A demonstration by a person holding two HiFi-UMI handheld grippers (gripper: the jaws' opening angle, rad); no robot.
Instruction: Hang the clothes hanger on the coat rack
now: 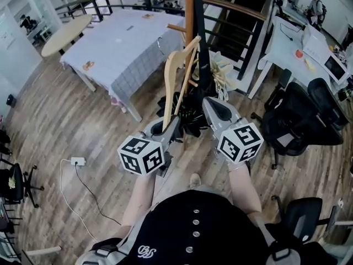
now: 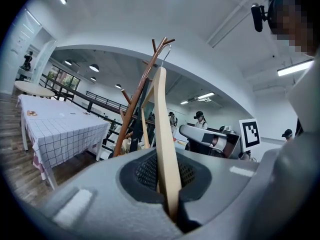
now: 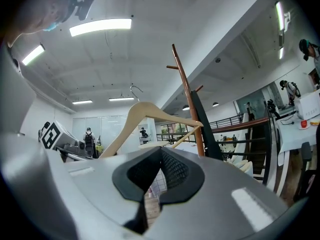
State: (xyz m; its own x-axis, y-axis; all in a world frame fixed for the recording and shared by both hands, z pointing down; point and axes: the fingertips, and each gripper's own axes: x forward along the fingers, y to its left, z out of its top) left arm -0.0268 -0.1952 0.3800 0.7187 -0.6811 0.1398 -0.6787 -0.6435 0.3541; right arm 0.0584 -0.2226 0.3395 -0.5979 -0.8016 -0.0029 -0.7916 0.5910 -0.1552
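My left gripper (image 1: 168,127) is shut on the lower end of a pale wooden clothes hanger (image 1: 172,84). The hanger stands upright from the jaws (image 2: 164,129), its metal hook (image 2: 168,49) close to the top prongs of the brown wooden coat rack (image 2: 136,96). In the right gripper view the hanger (image 3: 145,109) appears left of the rack's pole (image 3: 187,94), apart from it. My right gripper (image 1: 213,108) is beside the left one, right of the hanger, its jaws together with nothing between them (image 3: 145,204). The rack (image 1: 189,15) rises just ahead of both grippers.
A black garment (image 1: 201,48) hangs on the rack, and more pale hangers (image 1: 220,73) lie near its foot. A table with a checked cloth (image 1: 127,43) stands left, black office chairs (image 1: 300,120) and a white desk (image 1: 287,48) right. A power strip (image 1: 77,160) lies on the floor.
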